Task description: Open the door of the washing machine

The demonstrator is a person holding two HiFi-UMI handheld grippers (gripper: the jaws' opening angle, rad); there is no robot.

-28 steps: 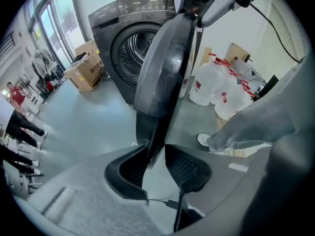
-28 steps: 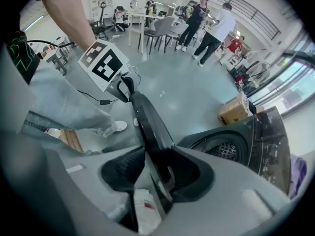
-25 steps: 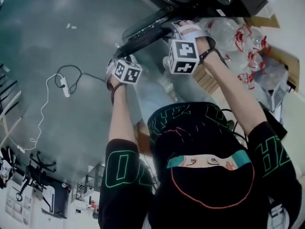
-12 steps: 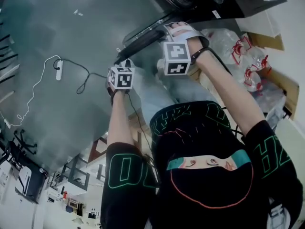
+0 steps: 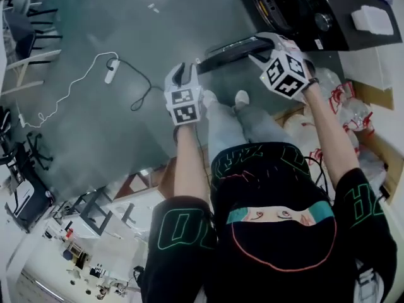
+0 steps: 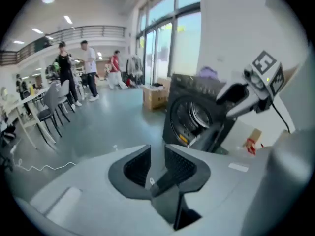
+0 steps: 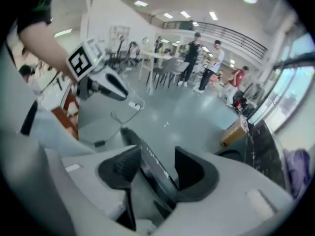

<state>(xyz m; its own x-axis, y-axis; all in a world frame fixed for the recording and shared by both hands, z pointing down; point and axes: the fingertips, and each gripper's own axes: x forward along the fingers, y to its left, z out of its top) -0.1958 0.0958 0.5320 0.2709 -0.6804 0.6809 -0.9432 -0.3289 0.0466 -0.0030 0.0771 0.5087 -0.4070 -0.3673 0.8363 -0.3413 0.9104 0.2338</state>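
The dark washing machine (image 5: 297, 8) stands at the top right of the head view, its round drum opening (image 6: 194, 114) uncovered. Its door (image 5: 232, 47) is swung out and shows edge-on as a dark bar. My right gripper (image 5: 262, 46) straddles the door's edge (image 7: 147, 156); its jaws are opening, and the right pad stands clear of the edge. My left gripper (image 5: 184, 73) hangs apart from the door, to its left above the floor. Its jaws (image 6: 157, 163) are closing, a narrow gap remains and nothing is between them. Each gripper view shows the other gripper (image 6: 243, 95) (image 7: 110, 85).
A power strip with a white cable (image 5: 108, 74) lies on the grey floor. Plastic bags with red handles (image 5: 348, 103) are piled right of the machine. A cardboard box (image 6: 153, 96) stands beside it. Chairs (image 5: 28, 14), tables and several people (image 6: 74, 68) are farther off.
Both grippers have risen. The left one has come away from the door's edge, rolled and moved left. The right one stays at the door's edge. The view has tilted.
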